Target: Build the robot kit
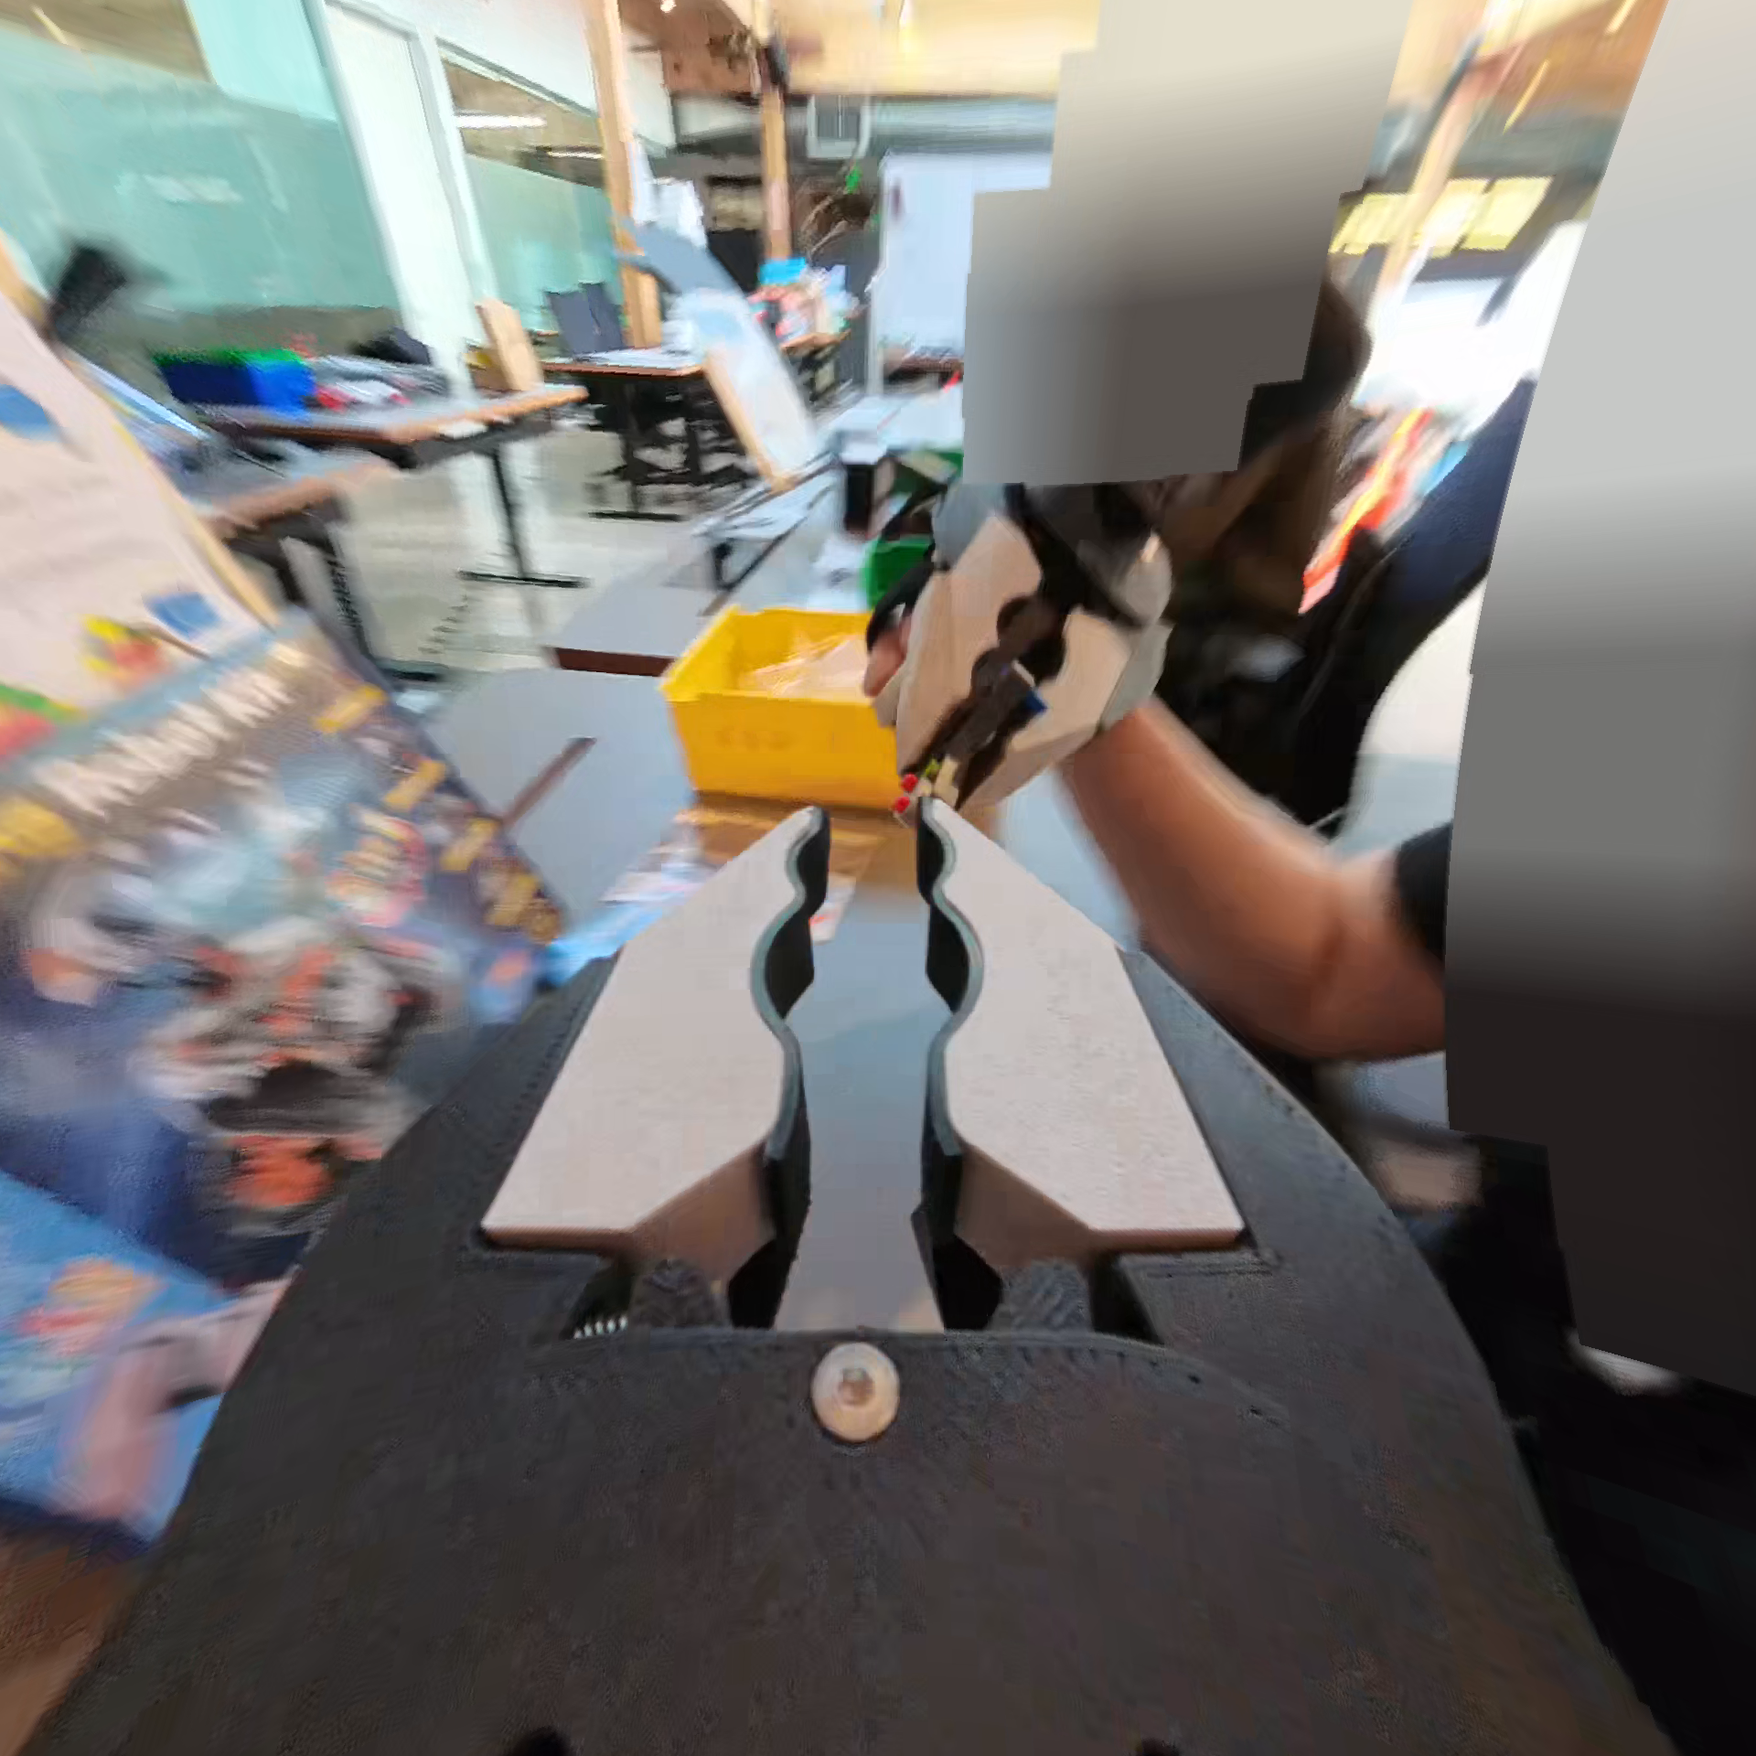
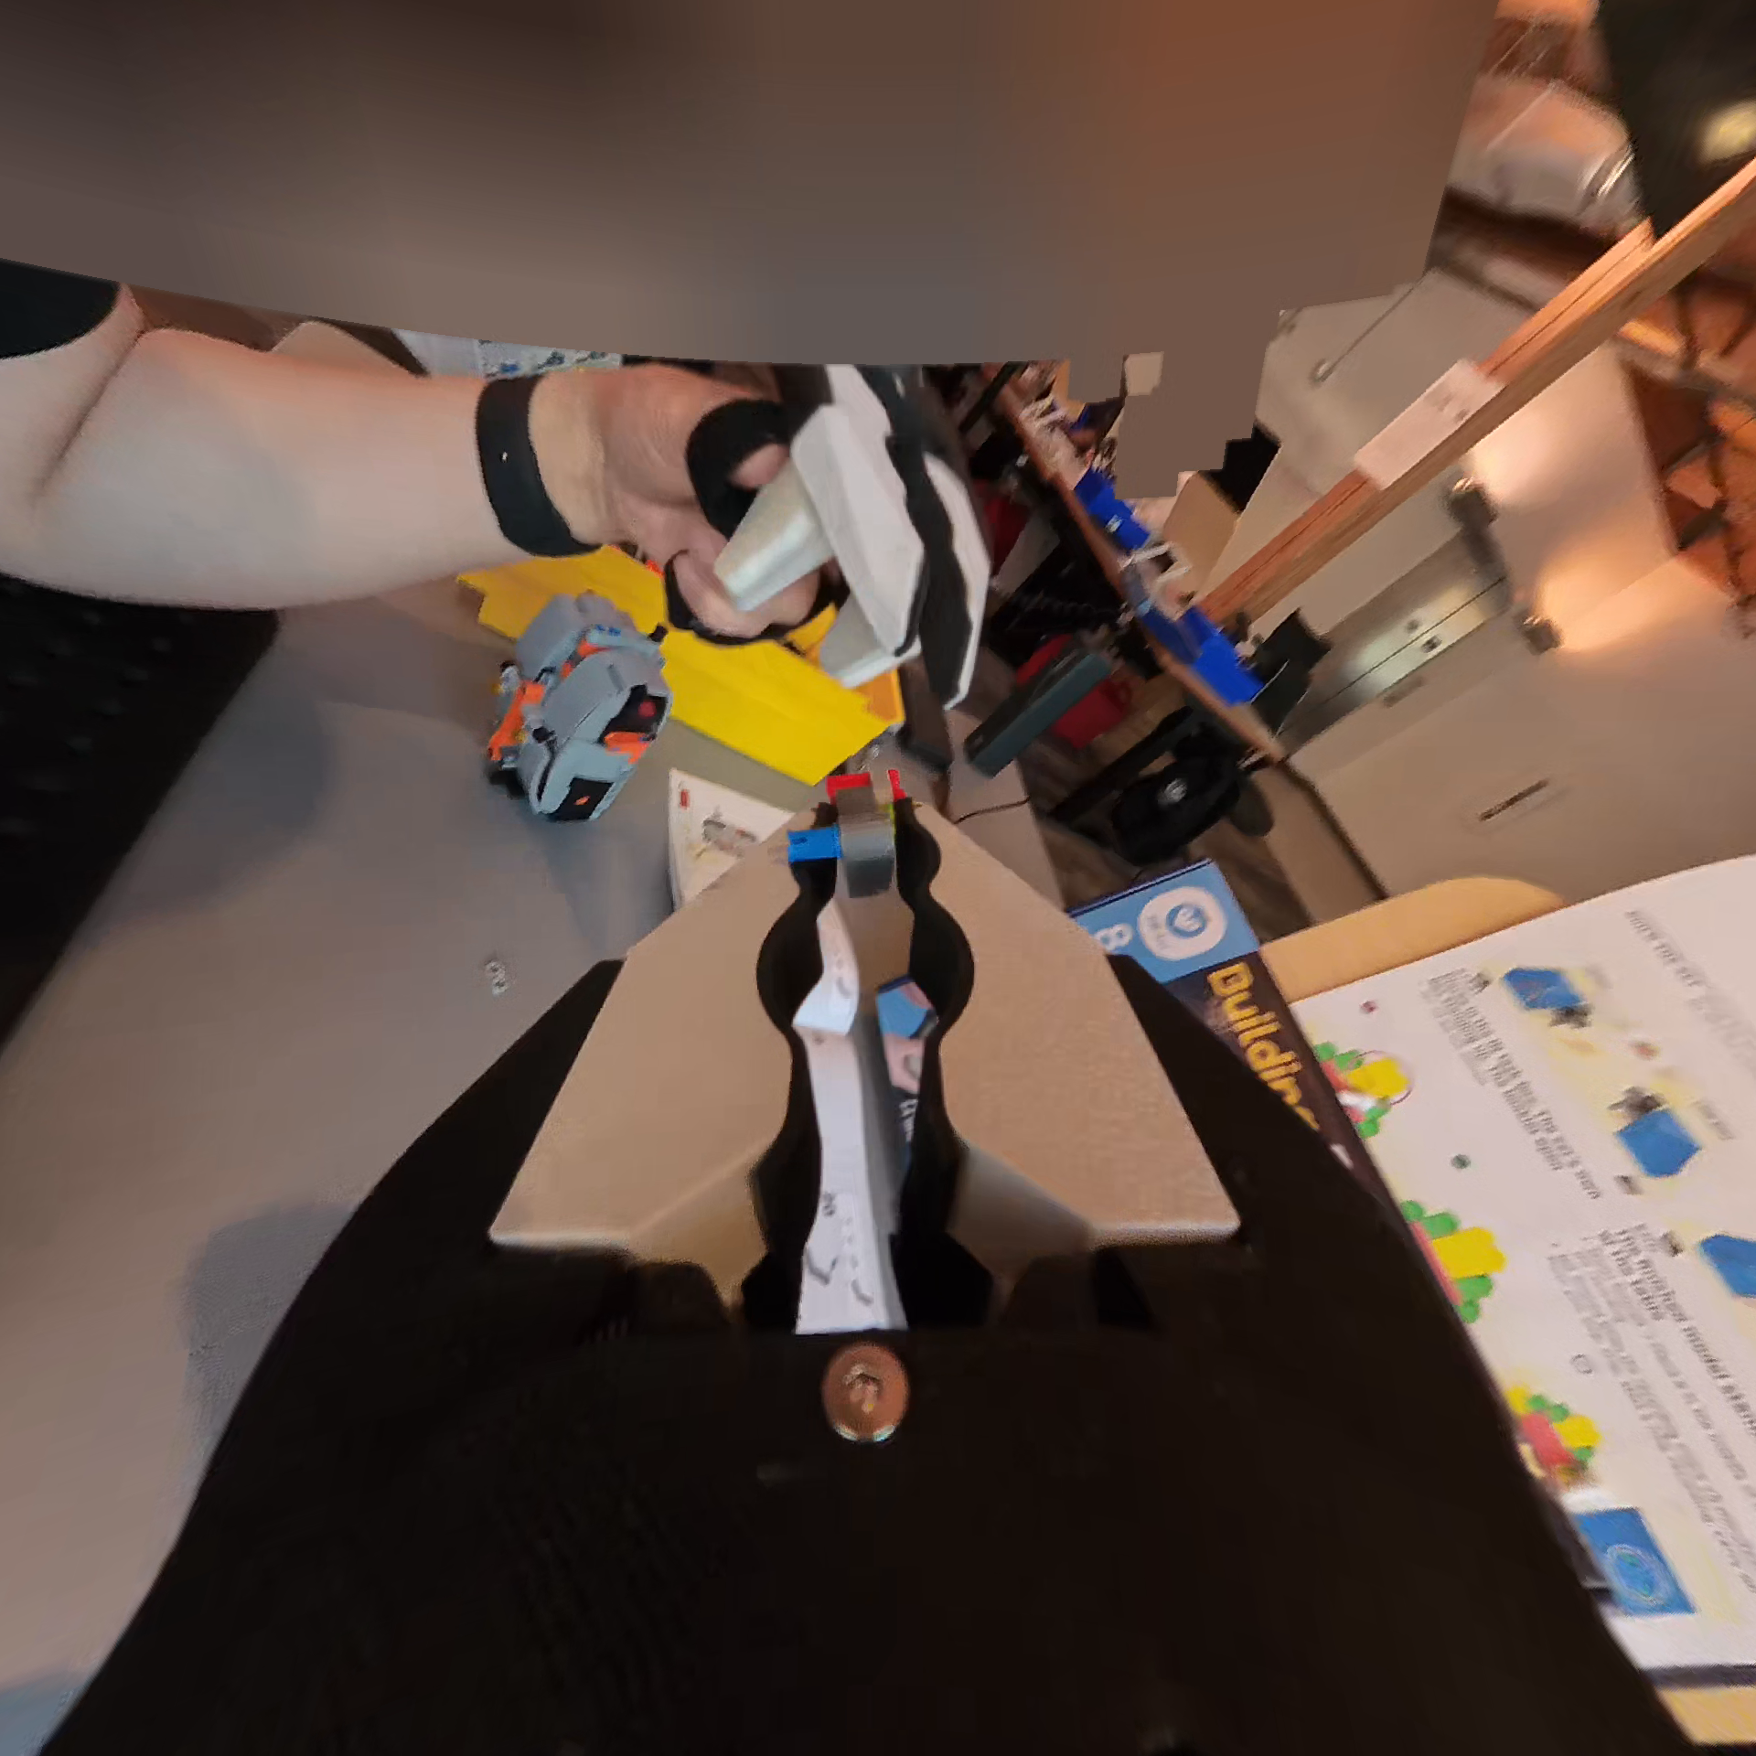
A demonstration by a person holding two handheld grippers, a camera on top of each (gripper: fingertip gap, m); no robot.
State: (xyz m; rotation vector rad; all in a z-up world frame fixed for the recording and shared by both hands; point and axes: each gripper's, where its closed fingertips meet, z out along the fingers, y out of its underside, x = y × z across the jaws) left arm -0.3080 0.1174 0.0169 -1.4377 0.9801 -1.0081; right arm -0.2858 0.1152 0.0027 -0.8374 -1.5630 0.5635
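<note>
Small grey brick assembly with red and blue pegs [image 2: 860, 836] is pinched at right gripper [image 2: 865, 827] tips, raised above grey table [image 2: 285, 950], seemingly for access. Left gripper [image 1: 869, 827] is parted, empty, tips just beside it.

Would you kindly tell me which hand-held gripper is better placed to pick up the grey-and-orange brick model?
Probably the left hand-held gripper: open, empty, nearer the brick model. The right hand-held gripper is shut on a small grey piece.
</note>
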